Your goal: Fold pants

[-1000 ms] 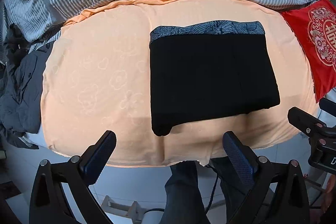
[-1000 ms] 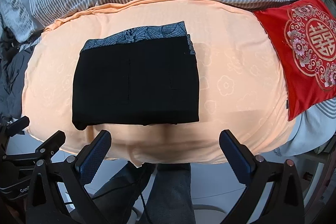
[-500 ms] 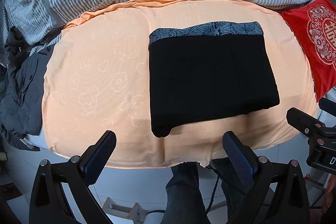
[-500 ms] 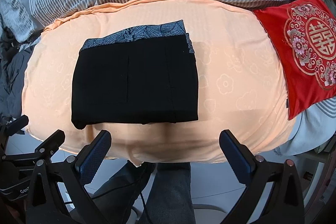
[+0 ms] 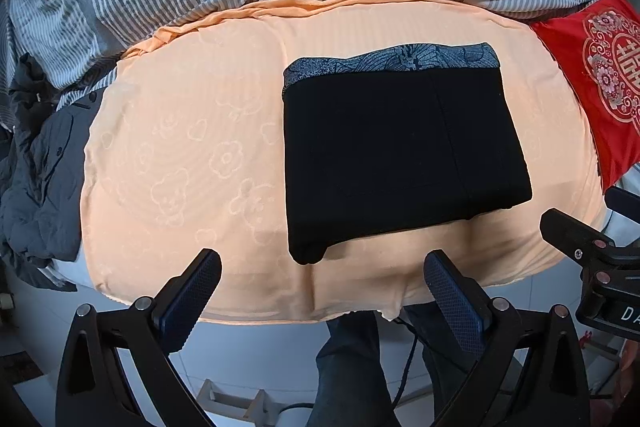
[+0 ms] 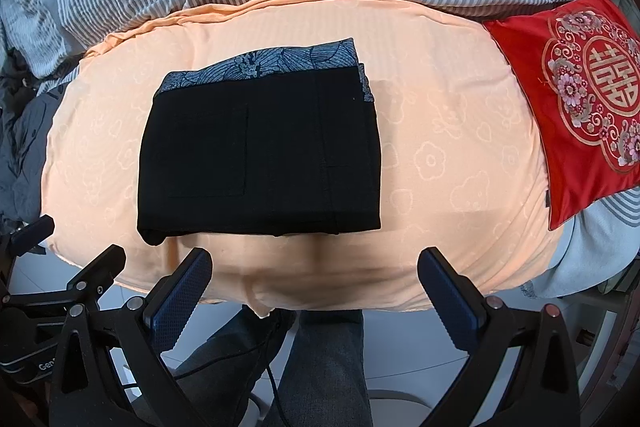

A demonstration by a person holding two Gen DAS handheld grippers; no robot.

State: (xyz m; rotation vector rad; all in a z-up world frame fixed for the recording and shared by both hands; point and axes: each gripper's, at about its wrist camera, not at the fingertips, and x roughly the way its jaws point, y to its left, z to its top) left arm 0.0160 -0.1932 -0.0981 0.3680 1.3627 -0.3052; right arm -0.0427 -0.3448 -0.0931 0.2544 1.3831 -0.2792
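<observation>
Hovering w/ left gripper (image 5: 322, 285) and right gripper (image 6: 314, 281) both spread, empty, near the folded black pants (image 6: 260, 151). Risk: snagging the peach sheet (image 6: 440, 155) could shift the stack.

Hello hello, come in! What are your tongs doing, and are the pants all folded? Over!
Both tongs, left and right, open, empty, off the bed's near edge. Black pants folded flat on orange sheet. Nothing in the way.
</observation>
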